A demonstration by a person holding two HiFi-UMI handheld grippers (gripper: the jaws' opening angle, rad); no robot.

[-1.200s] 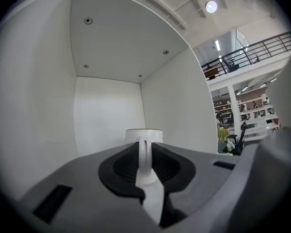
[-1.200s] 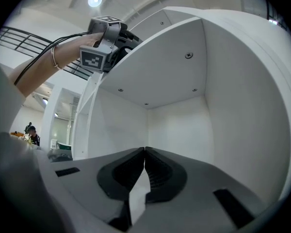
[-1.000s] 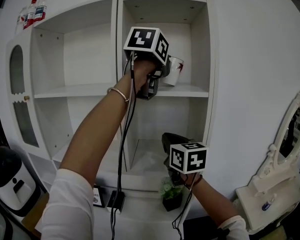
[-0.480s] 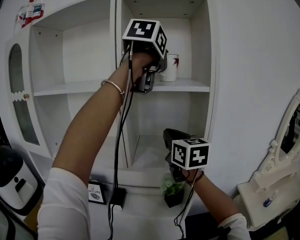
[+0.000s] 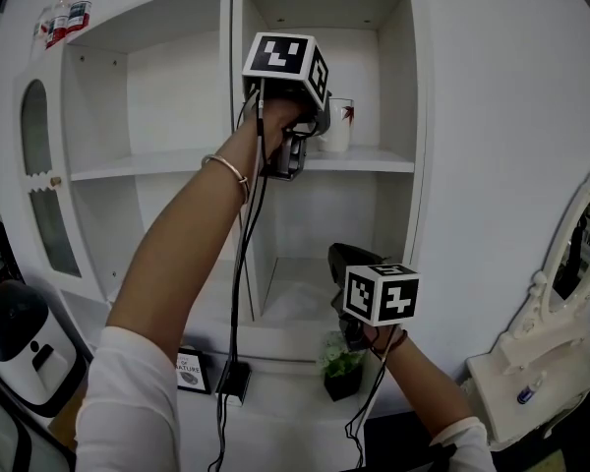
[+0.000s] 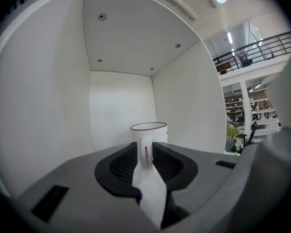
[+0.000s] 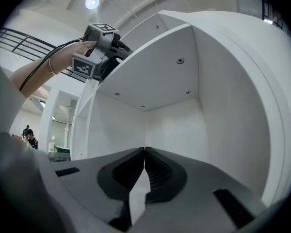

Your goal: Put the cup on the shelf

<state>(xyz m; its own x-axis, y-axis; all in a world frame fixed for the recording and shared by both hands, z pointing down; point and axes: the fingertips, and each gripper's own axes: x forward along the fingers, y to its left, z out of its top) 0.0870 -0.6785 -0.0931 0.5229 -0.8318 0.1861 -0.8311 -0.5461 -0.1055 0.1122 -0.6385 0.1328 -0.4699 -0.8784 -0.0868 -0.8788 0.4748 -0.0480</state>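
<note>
On the shelf [image 5: 374, 160] stands the cup [image 5: 336, 126] — handle [image 6: 146, 155] between just-parting jaws of the left tool [image 6: 145, 147].

White sleeves [image 5: 128, 401], thin bracelet [image 5: 226, 170], black cables [image 5: 238, 293]; grey left tool [image 6: 145, 154] and right tool [image 7: 144, 154] bear black-and-white marker cubes [image 5: 285, 67].

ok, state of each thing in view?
cup, upright on the shelf, handle between the left jaws.
left gripper, jaws open, have just been opening around the handle.
right gripper, jaws shut, empty.
bottles, upright, caps on.
</note>
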